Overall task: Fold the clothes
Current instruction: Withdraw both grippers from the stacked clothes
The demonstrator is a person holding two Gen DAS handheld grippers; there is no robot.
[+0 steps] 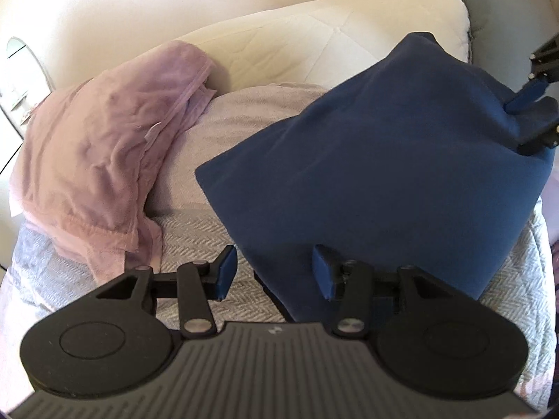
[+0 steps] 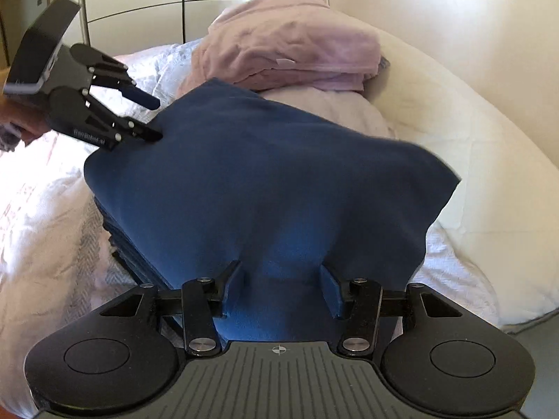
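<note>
Left wrist view: your left gripper (image 1: 272,272) is standing about half open, its fingers (image 1: 226,272) pressing on nothing. The near corner of the folded blue garment (image 1: 377,174) is lying between and just under them, more towards the right-hand finger; the left-hand finger is hanging over the bed cover (image 1: 195,244). The garment is spreading away from your fingers, up and to the right, its long axis running diagonally towards the far right edge, where your right gripper (image 1: 531,118) is sitting at the opposite corner. The pink garment (image 1: 104,146) is lying heaped to the left, apart from the blue one. The white pillow (image 1: 314,35) is lying beyond both.

Right wrist view: your right gripper (image 2: 283,289) is standing partly open, with a raised hump of the blue garment (image 2: 265,174) sitting between the fingers (image 2: 332,293). The cloth is reaching close to both pads, but they do not appear to be clamping it. The garment is lying straight ahead, stacked in layers on the bed cover (image 2: 52,209). Your left gripper (image 2: 153,118) is at its far left corner, its fingers visibly apart. The pink garment (image 2: 297,45) is lying beyond. Each hand is nearest its own corner; neither is holding.
</note>
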